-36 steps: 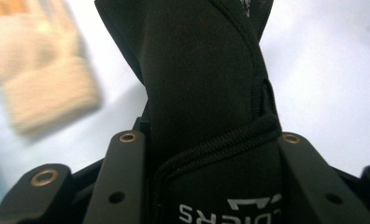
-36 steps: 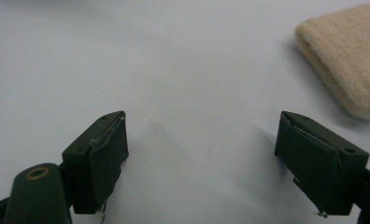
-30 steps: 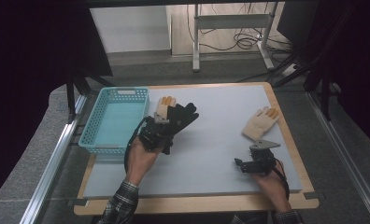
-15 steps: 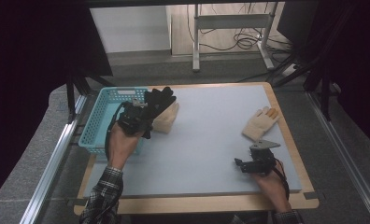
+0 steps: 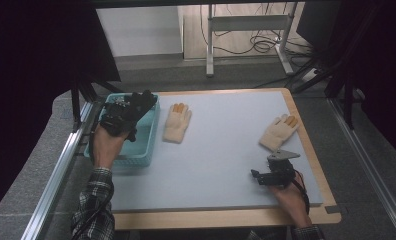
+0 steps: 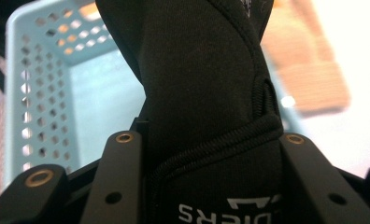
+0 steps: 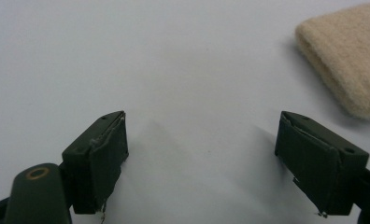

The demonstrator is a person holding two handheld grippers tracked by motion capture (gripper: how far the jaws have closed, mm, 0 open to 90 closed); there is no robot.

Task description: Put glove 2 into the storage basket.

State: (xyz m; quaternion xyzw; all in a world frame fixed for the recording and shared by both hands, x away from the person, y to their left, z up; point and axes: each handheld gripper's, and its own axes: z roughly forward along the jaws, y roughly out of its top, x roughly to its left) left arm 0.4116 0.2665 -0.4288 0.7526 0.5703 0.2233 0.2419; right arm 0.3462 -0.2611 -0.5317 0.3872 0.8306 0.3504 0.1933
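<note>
The left claw is clamped on a black glove, its jaws pressing the bunched cuff from both sides, and it holds the glove over the turquoise perforated basket at the left edge of the bench. The glove hangs above the basket's floor rather than resting in it. I judge the step in hand to be dropping this glove into the basket: the next move calls for lowering it a little inside the walls and opening the jaws so the fabric falls free.

Two cream knitted gloves with orange fingertips lie flat on the bench, one just beside the basket, the other near the right claw. That claw rests low with its jaws wide apart and nothing between them
</note>
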